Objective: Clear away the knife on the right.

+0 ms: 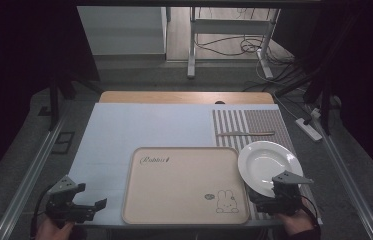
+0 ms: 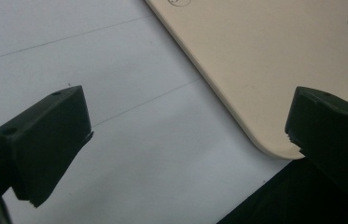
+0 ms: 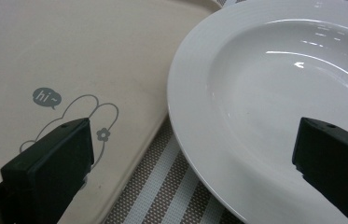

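Note:
A beige tray [image 1: 184, 185] with a rabbit drawing lies at the table's front centre, with nothing on it. A white plate [image 1: 266, 165] sits just right of it on a striped placemat [image 1: 254, 122]. My left gripper [image 1: 94, 206] stands open at the front left, over the pale blue mat [image 2: 92, 56] by the tray's near corner [image 2: 265, 60]. Its own view shows the left gripper [image 2: 188, 123] holding nothing. My right gripper [image 1: 275, 192] is open at the plate's near rim. In its view the right gripper [image 3: 195, 135] spans the plate [image 3: 279, 93], the placemat [image 3: 162, 186] and the tray's edge [image 3: 69, 56].
A slim wooden utensil [image 1: 246, 133] lies across the placemat beyond the plate. The pale blue mat [image 1: 144, 125] covers the table's left and middle. Metal rails [image 1: 34, 165] run along both sides. A power strip [image 1: 308, 128] and cables lie on the floor at the right.

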Demonstrator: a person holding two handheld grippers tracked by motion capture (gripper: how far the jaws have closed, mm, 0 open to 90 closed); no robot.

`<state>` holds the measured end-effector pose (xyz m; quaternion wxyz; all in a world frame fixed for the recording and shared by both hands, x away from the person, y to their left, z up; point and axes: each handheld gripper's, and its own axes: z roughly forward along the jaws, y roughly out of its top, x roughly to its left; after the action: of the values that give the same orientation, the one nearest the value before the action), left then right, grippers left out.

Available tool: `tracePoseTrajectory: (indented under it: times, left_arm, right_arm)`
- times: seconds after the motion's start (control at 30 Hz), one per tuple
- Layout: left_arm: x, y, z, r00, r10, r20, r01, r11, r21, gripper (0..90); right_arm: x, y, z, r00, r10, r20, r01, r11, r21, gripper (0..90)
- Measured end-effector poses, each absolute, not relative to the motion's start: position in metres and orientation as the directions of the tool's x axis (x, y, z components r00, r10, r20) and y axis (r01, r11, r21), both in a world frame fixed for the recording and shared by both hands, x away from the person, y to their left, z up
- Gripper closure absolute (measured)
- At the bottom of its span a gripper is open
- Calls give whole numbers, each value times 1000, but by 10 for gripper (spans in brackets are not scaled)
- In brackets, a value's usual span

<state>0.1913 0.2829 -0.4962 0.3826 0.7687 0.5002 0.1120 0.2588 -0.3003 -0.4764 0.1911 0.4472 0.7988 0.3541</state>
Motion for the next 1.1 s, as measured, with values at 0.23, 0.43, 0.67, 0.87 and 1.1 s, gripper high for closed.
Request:
tracePoseTrajectory:
  times: [0.23, 0.43, 0.67, 0.87, 1.1]
  left_arm:
    - [191, 283, -496, 474, 854, -214, 683, -204, 701, 3]
    - [191, 284, -496, 474, 854, -216, 684, -202, 701, 3]
    - [191, 284, -496, 474, 853, -218, 684, -200, 701, 4]
    - [192, 284, -496, 473, 853, -218, 684, -200, 701, 4]
    - [192, 284, -496, 473, 853, -220, 685, -200, 701, 4]
  right_arm:
    - [260, -299, -476, -534, 845, 11, 572, 352, 741, 0]
    - [262, -296, -476, -545, 838, 4, 561, 361, 745, 0]
    - [265, -295, -474, -547, 837, 10, 553, 353, 755, 0]
    - [269, -291, -475, -562, 827, 2, 536, 363, 762, 0]
    - [272, -289, -475, -562, 827, -7, 525, 363, 770, 0]
